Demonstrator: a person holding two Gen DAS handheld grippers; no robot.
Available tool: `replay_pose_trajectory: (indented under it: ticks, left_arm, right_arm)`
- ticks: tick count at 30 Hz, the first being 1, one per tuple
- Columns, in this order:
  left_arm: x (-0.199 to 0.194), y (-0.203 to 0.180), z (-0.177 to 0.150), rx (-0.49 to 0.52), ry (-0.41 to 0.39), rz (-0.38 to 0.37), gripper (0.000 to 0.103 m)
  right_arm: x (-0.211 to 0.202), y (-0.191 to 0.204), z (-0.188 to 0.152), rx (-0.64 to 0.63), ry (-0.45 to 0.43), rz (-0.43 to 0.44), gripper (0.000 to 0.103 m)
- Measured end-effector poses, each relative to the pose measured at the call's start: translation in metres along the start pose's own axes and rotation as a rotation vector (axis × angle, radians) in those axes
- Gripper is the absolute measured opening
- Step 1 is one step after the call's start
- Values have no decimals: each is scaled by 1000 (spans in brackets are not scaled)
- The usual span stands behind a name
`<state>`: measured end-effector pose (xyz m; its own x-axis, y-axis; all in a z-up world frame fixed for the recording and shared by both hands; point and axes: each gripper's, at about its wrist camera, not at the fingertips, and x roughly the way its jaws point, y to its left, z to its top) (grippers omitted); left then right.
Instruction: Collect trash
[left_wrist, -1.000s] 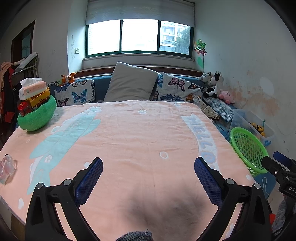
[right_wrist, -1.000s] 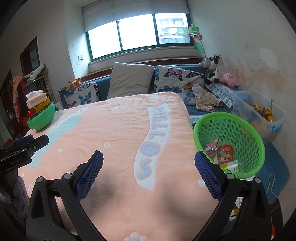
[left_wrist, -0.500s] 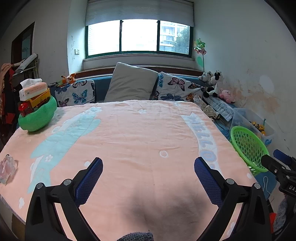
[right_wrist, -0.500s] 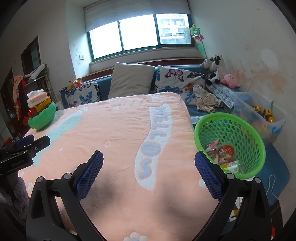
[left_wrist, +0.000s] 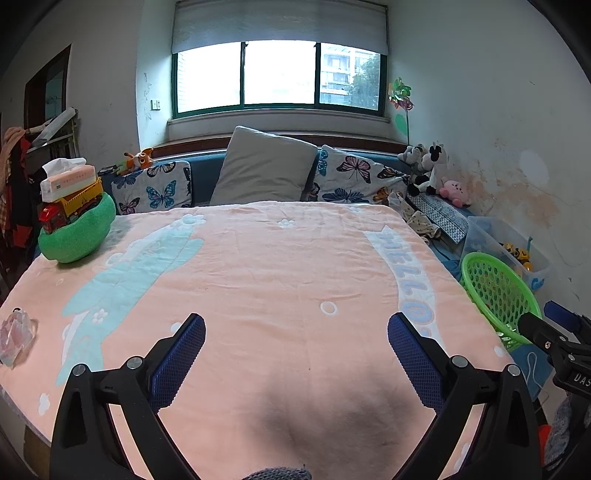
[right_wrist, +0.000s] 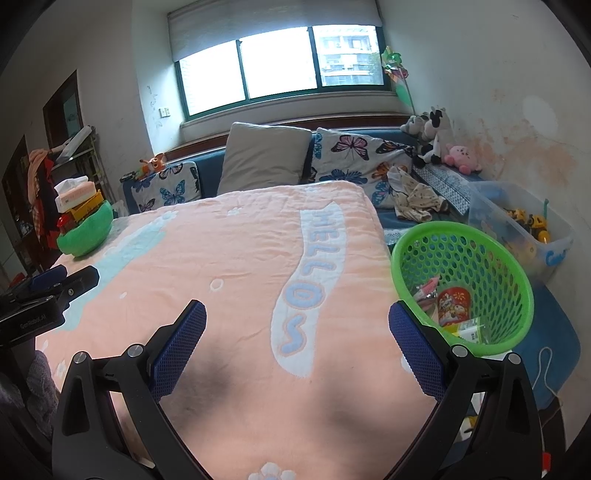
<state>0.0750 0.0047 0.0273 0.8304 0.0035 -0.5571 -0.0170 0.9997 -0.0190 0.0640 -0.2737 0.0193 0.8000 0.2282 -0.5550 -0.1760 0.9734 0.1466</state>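
Observation:
A crumpled clear plastic wrapper (left_wrist: 14, 338) lies on the pink blanket (left_wrist: 280, 280) at the bed's left edge. A green mesh basket (right_wrist: 461, 254) stands on the floor to the right of the bed and holds several pieces of trash, among them a red packet (right_wrist: 453, 304). The basket also shows in the left wrist view (left_wrist: 495, 291). My left gripper (left_wrist: 295, 341) is open and empty over the bed's near end. My right gripper (right_wrist: 297, 341) is open and empty, over the bed's right side next to the basket.
A green bowl-shaped cushion (left_wrist: 75, 232) with a toy truck and a tissue box sits at the bed's far left. Pillows (left_wrist: 262, 171) line the far end. A clear toy bin (right_wrist: 517, 225) and plush toys (right_wrist: 436, 136) stand on the right by the wall.
Both grippers have drawn back slightly from the bed. Both stay open and empty. Nothing on the bed has moved.

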Motion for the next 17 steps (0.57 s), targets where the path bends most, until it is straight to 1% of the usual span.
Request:
replay_pose_trajectory:
  ticks: [4, 17]
  left_arm:
    - [-1, 0, 0, 4, -12, 6, 96]
    - [0, 0, 0, 4, -5, 11, 96]
  right_arm:
    - [1, 0, 0, -4, 3, 3, 98]
    - [4, 1, -6, 1, 7, 13, 98]
